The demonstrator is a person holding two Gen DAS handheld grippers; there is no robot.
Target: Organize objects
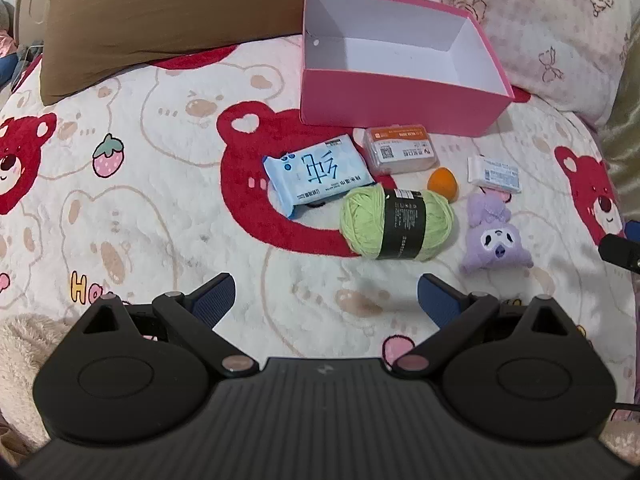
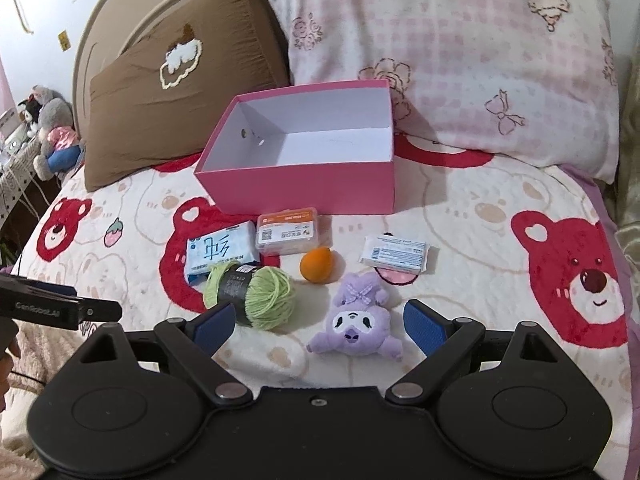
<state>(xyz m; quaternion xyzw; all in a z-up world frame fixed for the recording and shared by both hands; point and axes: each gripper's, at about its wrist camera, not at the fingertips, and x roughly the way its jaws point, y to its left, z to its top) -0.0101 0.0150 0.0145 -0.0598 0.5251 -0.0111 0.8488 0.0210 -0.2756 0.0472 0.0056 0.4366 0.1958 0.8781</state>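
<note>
Ribbed blue-padded right tool (image 2: 318, 316) gapes over fuzzy purple plush (image 2: 356, 326) on fleece blanket (image 2: 500, 216).

Brown pillow (image 1: 160, 20): top cut by frame edge, left wrist view. Wipes pack (image 2: 221, 251): near corner hidden behind green yarn (image 2: 256, 294). Orange-lidded case (image 1: 400, 150): label print too small to read.

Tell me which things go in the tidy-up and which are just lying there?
For tidying: pink box, wipes pack, orange case, orange sponge, white packet, green yarn, purple plush.

Just there: brown pillow, pink pillow, bear blanket.
</note>
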